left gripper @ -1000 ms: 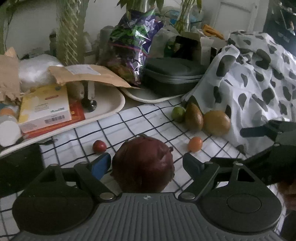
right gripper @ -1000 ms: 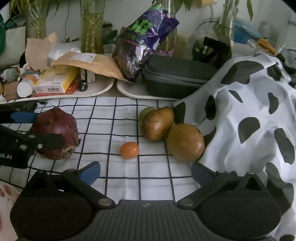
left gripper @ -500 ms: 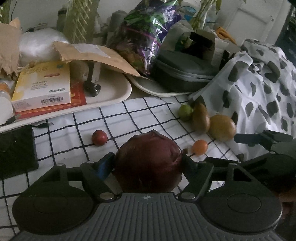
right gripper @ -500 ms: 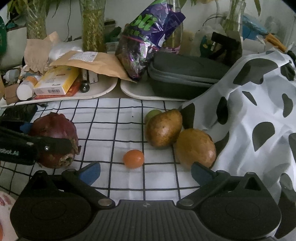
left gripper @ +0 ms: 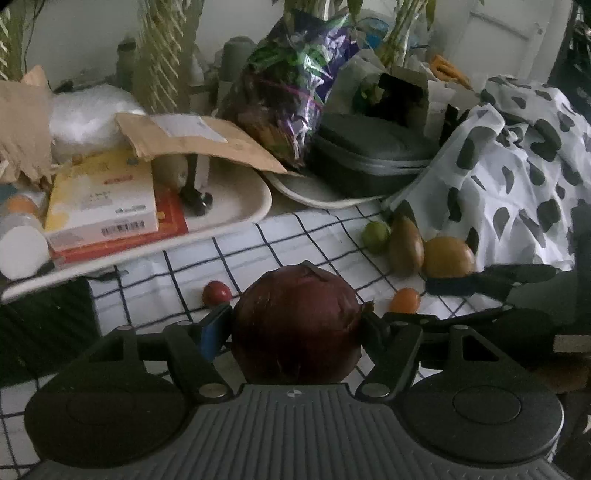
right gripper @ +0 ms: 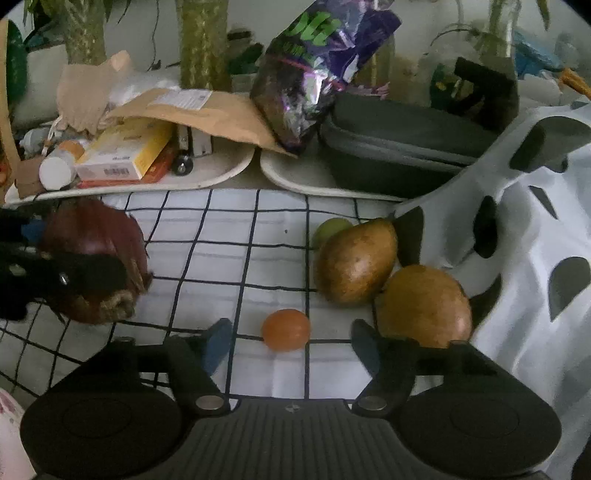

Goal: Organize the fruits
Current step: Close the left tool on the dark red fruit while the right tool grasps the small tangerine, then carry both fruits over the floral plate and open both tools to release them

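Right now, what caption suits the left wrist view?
Left gripper clamps a dark red fruit above the checked cloth.

Dim light, white wall (right gripper: 424,22), checked tablecloth (right gripper: 236,236), cluttered trays (right gripper: 236,171)

Dark red fruit (left gripper: 297,325), orange tomato (right gripper: 286,329), black-gridded white cloth (right gripper: 236,236)

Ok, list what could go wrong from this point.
The left gripper pinches the big dark red fruit only at its rounded sides, so it might slip out. The open right gripper straddles the small orange fruit, which could roll away, or a finger could nudge the brown fruit.
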### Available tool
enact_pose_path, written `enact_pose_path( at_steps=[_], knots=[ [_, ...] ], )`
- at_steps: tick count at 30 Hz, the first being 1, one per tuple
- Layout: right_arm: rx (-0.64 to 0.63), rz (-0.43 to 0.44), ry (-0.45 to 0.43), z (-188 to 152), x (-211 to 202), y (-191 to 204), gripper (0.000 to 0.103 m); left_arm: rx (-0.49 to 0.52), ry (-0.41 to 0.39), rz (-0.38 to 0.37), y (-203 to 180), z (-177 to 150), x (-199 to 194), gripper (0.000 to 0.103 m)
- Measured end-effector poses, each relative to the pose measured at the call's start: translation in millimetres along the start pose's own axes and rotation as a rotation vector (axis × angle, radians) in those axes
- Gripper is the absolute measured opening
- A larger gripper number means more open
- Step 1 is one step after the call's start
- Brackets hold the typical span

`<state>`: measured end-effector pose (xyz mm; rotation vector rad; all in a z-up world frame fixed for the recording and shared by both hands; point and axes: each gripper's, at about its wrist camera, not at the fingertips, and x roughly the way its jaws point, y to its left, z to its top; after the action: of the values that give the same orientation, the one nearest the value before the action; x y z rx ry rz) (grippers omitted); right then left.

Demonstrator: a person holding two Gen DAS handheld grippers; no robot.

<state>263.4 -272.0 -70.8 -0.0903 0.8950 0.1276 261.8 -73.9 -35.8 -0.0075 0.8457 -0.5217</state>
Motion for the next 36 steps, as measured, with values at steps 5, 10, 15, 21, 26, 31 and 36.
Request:
enact_pose_path(
  at_steps=[5,10,15,21,26,31,36],
  knots=[
    [0.014,0.027,0.002,1,4,-3,0.042,0.018,-0.015,0.005,-1,3,-4,0.069],
    [0.017,0.028,0.009,1,1,-1,0.029,0.033,-0.017,0.017,-1,3,-6,0.069],
    [0.021,0.034,0.012,0,0,-2,0.028,0.058,-0.005,0.04,-4,2,-4,0.069],
    [0.01,0.049,-0.003,0,-8,0,0.028,0.067,-0.005,0.06,-4,1,-8,0.069],
    [0.022,0.081,-0.022,-1,-20,1,0.027,0.075,-0.015,0.069,-5,0,-17,0.069],
    [0.002,0.121,-0.051,-5,-38,8,0.027,0.08,-0.018,0.073,-8,-4,-26,0.068],
    [-0.012,0.146,-0.062,-10,-51,14,0.027,0.08,-0.015,0.078,-12,-11,-39,0.068]
  ],
)
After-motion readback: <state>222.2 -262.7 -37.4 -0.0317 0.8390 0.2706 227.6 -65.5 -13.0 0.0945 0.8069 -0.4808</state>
